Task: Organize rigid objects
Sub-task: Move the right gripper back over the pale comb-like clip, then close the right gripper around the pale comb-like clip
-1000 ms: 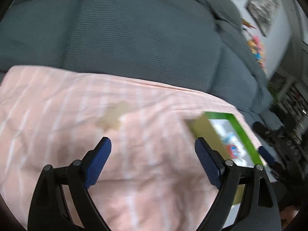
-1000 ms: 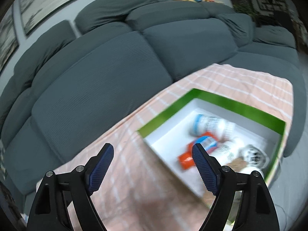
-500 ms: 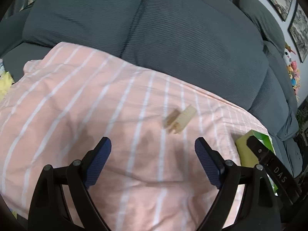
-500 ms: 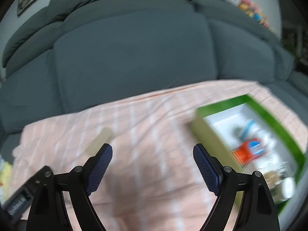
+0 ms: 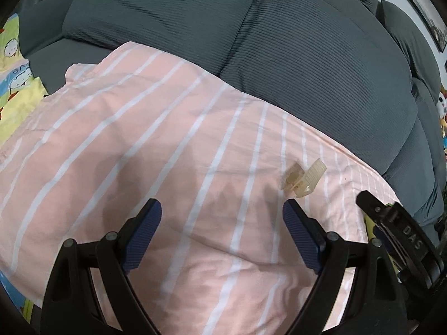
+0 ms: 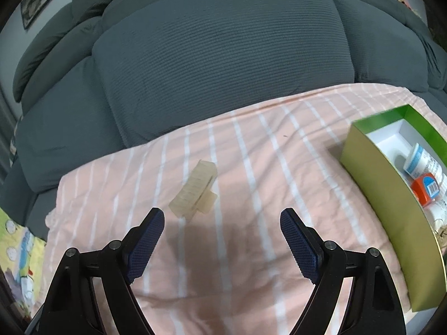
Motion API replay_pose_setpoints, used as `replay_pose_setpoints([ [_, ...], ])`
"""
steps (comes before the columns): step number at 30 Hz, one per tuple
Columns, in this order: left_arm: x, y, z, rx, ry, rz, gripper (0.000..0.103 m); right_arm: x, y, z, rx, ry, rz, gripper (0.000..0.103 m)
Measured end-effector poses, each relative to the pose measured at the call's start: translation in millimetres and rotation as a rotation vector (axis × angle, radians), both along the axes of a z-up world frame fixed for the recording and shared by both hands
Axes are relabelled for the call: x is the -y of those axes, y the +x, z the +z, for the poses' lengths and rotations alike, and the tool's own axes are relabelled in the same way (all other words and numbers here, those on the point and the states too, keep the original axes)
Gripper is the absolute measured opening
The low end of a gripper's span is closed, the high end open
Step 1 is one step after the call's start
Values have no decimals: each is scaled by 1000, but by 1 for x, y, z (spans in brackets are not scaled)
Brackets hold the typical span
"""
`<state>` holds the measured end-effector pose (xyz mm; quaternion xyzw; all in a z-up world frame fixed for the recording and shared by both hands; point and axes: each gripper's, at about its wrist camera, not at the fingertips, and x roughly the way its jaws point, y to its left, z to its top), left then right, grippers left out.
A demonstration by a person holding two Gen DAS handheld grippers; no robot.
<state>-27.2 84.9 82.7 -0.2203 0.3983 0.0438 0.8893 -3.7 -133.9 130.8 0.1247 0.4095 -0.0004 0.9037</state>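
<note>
Nearest: right claw (image 6: 222, 240) spread wide, nothing between the blue pads, pointed down at the pink striped sheet (image 6: 251, 167). Same for the left claw (image 5: 222, 234): wide apart, empty, hovering over bare sheet.

Just beyond the right claw's left pad: a pale translucent hair clip (image 6: 197, 192), lying flat on the sheet, off the claw's centre line. In the left view, the same hair clip (image 5: 304, 177) just past the right pad, right claw's black frame alongside at the edge.

Further right: green box (image 6: 371, 167) on the sheet, well apart from the clip, already holding bottles (image 6: 419, 162) and an orange-capped container. Behind everything, the grey sofa back (image 6: 223, 55).

Likely trouble:
- Closing without re-centring: one pad landing on the clip's edge, flicking it sideways across the fabric.
- Soft, wrinkled sheet: pads pinching cloth along with the clip, dragging the sheet and shifting the box.
- Smooth, springy plastic: slipping or popping out of a shallow pinch during the carry.
- Both claws converging on one small piece: probable collision.
</note>
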Motion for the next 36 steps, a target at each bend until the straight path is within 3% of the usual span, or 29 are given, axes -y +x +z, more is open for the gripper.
replay_pose_setpoints([
  [6, -9, 1, -3, -12, -19, 27, 88, -16, 11, -9, -28, -20, 28, 86],
  [12, -16, 0, -5, -19, -50, 43, 88, -26, 21, -16, -55, -48, 39, 76],
  [16, -22, 1, -7, -24, -62, 53, 88, -32, 33, -20, -88, -79, 43, 75],
  [23, -38, -1, -12, -38, -79, 101, 88, -39, 75, -27, -164, -32, -2, 75],
  [31, -50, -2, -16, -55, -86, 137, 88, -56, 105, -69, -237, -62, 8, 75],
  [36, -54, -2, -18, -63, -99, 145, 88, -59, 111, -80, -243, -96, 7, 75],
])
